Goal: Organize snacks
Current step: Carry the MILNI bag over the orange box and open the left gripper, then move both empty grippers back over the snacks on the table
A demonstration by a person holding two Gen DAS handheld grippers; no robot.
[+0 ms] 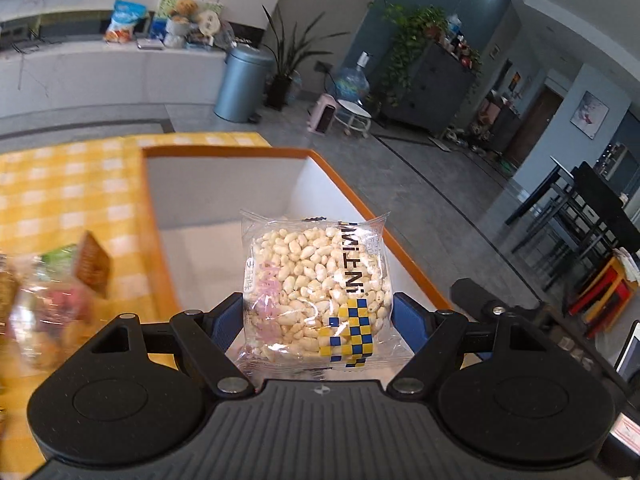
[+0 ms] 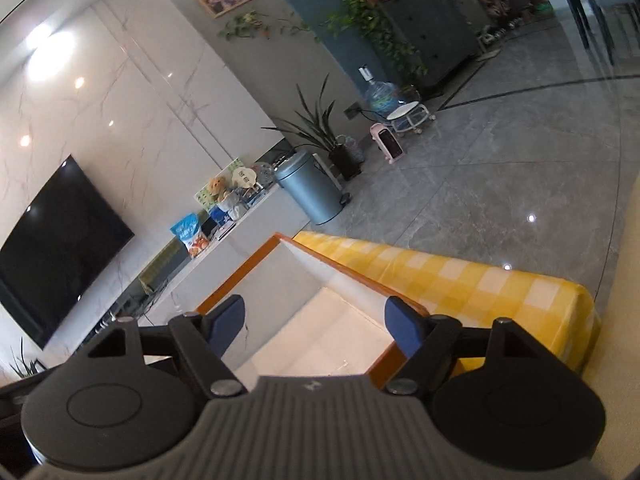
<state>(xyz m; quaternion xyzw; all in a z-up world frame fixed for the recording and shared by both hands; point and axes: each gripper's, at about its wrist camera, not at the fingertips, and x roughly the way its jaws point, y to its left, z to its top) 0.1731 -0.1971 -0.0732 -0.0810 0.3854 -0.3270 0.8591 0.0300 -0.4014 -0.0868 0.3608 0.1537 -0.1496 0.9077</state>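
Note:
My left gripper (image 1: pixel 318 312) is shut on a clear packet of puffed rice cake (image 1: pixel 316 280) with a blue and yellow checked label, held upright over the white box with an orange rim (image 1: pixel 224 151). Several other wrapped snacks (image 1: pixel 52 292) lie blurred on the yellow checked tablecloth (image 1: pixel 68 188) to the left. My right gripper (image 2: pixel 316 318) is open and empty, above the same orange-rimmed box (image 2: pixel 240 270), whose white inside (image 2: pixel 320 344) shows below the fingers.
The yellow checked table (image 2: pixel 460 280) ends close behind the box, with grey tiled floor beyond. A blue-grey bin (image 1: pixel 240 84) and a potted plant (image 1: pixel 288 64) stand by the white TV counter. Dark chairs (image 1: pixel 580 216) stand at the right.

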